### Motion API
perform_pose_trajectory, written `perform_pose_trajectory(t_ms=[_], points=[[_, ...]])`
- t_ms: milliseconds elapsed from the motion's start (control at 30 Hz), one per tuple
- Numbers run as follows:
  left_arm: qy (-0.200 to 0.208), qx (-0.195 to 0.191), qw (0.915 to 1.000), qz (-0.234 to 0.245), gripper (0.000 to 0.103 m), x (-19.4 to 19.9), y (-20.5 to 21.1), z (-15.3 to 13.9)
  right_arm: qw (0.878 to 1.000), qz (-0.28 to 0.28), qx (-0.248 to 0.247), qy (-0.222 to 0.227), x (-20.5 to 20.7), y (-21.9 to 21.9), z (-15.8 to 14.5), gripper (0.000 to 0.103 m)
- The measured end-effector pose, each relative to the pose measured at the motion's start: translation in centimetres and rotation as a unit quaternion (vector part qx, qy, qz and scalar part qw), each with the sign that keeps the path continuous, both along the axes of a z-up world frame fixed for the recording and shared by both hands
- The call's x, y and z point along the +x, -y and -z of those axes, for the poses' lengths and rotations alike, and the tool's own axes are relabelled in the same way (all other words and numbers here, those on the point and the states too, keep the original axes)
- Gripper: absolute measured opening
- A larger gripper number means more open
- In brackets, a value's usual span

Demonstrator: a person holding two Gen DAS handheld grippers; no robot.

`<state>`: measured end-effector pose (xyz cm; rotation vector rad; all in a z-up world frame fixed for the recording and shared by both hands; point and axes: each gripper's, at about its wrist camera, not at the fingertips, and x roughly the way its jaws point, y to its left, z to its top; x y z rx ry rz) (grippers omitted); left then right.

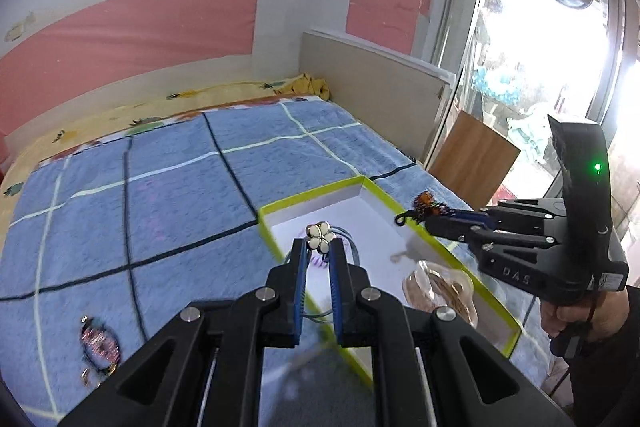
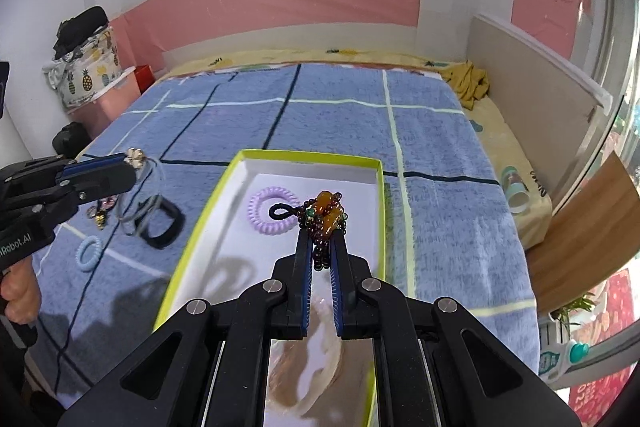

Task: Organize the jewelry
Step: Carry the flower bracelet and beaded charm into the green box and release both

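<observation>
A shallow white box with a lime-green rim (image 1: 320, 194) (image 2: 304, 156) lies on the blue checked blanket. My left gripper (image 1: 319, 245) (image 2: 134, 163) is shut on a white flower hair tie (image 1: 320, 236) (image 2: 136, 155), held above the box's left edge with its grey loops hanging. My right gripper (image 2: 322, 237) (image 1: 424, 221) is shut on a dark bead bracelet with amber beads (image 2: 326, 213) (image 1: 426, 205), held over the box. A lilac spiral hair tie (image 2: 274, 205) and a clear pouch (image 1: 440, 291) (image 2: 312, 359) lie inside the box.
On the blanket left of the box lie a black band (image 2: 160, 223), a pale blue spiral tie (image 2: 89, 251) and a small charm piece (image 1: 98, 343) (image 2: 100, 217). A headboard panel (image 1: 372, 83) and a glass wall (image 1: 540, 67) bound the right side.
</observation>
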<state>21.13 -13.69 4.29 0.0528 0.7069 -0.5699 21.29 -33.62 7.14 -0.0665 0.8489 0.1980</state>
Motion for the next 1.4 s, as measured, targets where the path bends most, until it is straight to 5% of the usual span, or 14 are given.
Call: perform_pose_trajectory(t_ms=[433,867,1167,1400], points=[[-0.051,0.037,0.998,0.0,0.012,6.5,4.3,4.1,0.998,-0.006,-0.008,-0.062,4.6,0.8,3.7,0.008],[-0.099,0.055,0.9935,-0.011,0.013,8.9,5.0,6.9,0.995,-0.003,-0.023,-0.101,6.2,0.7,5.1,0.012],[-0.097,0.045,0.9942,-0.006,0.019,8.3,4.4,6.0,0.996,-0.007,-0.018,-0.086,5.2,0.4,3.8,0.032],[-0.073,0.027,0.9968,-0.015,0.022,6.2,2.5,3.6,0.999,0.006,0.001,-0.047,2.6,0.4,1.2,0.033]])
